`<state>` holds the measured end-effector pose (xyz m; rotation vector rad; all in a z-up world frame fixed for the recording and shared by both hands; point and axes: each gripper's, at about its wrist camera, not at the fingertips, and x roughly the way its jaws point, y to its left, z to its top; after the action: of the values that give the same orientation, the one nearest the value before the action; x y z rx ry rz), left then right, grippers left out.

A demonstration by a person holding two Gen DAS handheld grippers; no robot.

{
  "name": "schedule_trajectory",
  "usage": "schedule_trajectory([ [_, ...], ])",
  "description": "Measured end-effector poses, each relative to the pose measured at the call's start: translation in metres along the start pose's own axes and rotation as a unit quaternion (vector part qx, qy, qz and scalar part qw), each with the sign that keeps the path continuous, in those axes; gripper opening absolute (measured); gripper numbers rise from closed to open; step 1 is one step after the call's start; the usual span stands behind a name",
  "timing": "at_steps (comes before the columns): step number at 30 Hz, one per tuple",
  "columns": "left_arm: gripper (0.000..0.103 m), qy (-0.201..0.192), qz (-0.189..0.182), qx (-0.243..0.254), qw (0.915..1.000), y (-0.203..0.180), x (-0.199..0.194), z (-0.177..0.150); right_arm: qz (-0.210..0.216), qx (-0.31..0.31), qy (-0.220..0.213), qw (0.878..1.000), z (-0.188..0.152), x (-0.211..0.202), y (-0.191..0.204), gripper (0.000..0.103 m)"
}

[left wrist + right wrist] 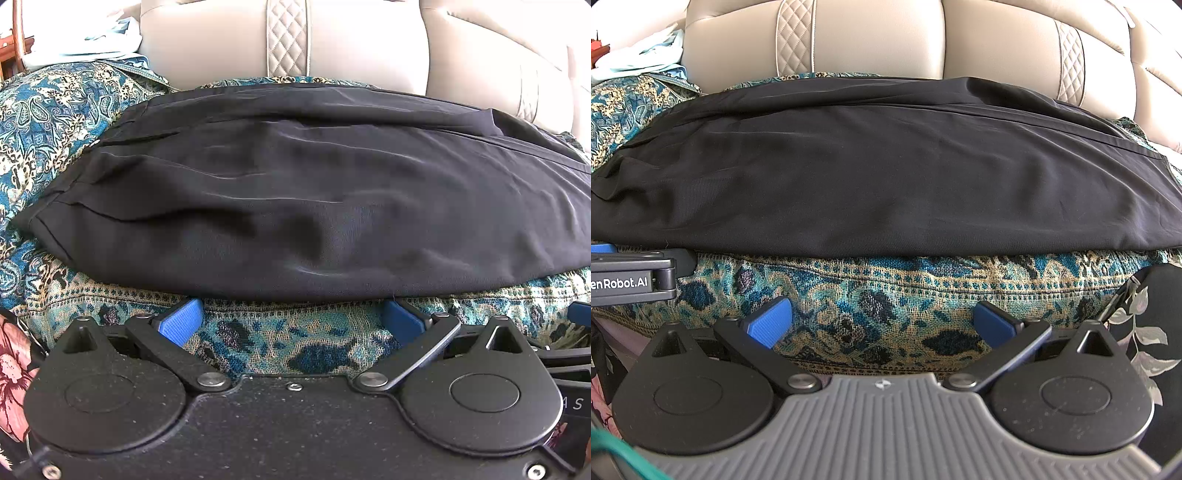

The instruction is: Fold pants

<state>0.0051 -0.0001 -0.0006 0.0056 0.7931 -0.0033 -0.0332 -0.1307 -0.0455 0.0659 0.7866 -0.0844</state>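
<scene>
Black pants (pixel 295 192) lie flat and folded over on a teal paisley sofa cover (pixel 288 339); they also fill the right wrist view (pixel 879 173). My left gripper (pixel 291 317) is open and empty, its blue pads just at the pants' near edge. My right gripper (pixel 882 321) is open and empty, a short way in front of the near edge. The left gripper's body shows at the left edge of the right wrist view (pixel 631 280).
A beige leather sofa back (pixel 332 40) rises behind the pants. Light blue cloth (pixel 92 40) is heaped at the far left. Floral fabric (pixel 1145 332) shows at the right edge.
</scene>
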Motion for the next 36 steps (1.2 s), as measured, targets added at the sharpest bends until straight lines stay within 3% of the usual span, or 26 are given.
schedule_trajectory([
  [36, 0.103, 0.0, 0.001, 0.001, 1.0, -0.0003, 0.0, 0.0007, 0.0, 0.003, 0.005, 1.0, 0.0058, 0.0009, 0.001, 0.103],
])
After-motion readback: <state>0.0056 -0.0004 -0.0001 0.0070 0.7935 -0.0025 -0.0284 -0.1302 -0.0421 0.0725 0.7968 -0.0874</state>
